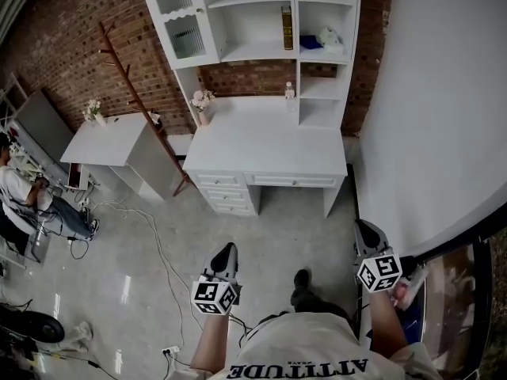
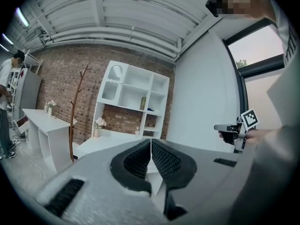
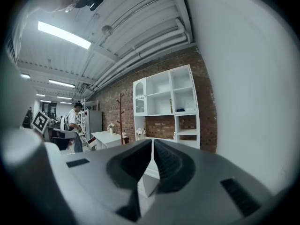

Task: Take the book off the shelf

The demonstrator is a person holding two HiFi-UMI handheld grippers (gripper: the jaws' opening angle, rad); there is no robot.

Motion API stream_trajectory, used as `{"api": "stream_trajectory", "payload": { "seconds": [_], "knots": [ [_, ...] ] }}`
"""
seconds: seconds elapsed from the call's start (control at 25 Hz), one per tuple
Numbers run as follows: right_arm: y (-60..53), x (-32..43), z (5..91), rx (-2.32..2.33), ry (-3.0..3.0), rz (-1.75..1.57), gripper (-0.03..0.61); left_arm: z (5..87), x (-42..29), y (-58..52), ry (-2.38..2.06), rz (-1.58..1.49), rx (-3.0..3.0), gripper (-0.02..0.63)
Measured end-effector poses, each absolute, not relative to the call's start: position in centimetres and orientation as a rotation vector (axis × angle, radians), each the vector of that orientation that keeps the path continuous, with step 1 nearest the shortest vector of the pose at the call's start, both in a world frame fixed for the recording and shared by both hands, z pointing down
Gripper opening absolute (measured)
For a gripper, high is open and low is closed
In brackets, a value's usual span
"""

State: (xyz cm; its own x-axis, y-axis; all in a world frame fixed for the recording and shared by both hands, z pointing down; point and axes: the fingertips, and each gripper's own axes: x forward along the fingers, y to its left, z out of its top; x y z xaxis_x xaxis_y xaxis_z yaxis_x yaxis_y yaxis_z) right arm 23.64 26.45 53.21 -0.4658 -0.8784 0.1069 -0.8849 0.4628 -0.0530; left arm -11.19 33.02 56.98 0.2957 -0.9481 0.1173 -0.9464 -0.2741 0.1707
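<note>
An olive-green book (image 1: 287, 28) stands upright in the middle compartment of the white shelf unit (image 1: 238, 52) above the desk; it also shows as a small upright book (image 2: 143, 102) and book (image 3: 171, 106) in the gripper views. My left gripper (image 1: 229, 249) is shut and empty, held out over the floor well short of the desk. My right gripper (image 1: 364, 227) is also shut with nothing in it, close to the white wall. Both point roughly level toward the shelf.
A white desk (image 1: 265, 145) with drawers stands under the shelf, with a flower vase (image 1: 203, 101) and a small bottle (image 1: 290, 92) on it. A wooden coat rack (image 1: 139, 93) leans left of it. A second white table (image 1: 103, 141), cables (image 1: 150, 244), and a seated person (image 1: 24, 192) are at left.
</note>
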Motion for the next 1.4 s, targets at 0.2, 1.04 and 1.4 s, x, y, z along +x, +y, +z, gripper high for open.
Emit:
{"api": "stream_trajectory", "payload": {
  "seconds": [0.2,1.04,1.4],
  "knots": [
    [22.4,22.7,53.4,1.562,-2.644,0.173,0.034,57.0,-11.2,29.3,-1.754,-0.002,2.344,0.028],
    [3.2,24.8,54.7,1.448,-2.661,0.252,0.034,56.4,-7.5,11.0,-1.793,0.033,2.319,0.028],
    [-1.4,24.6,55.3,1.391,-2.683,0.271,0.034,56.9,-7.0,7.7,-1.822,0.054,2.283,0.028]
  ]
}}
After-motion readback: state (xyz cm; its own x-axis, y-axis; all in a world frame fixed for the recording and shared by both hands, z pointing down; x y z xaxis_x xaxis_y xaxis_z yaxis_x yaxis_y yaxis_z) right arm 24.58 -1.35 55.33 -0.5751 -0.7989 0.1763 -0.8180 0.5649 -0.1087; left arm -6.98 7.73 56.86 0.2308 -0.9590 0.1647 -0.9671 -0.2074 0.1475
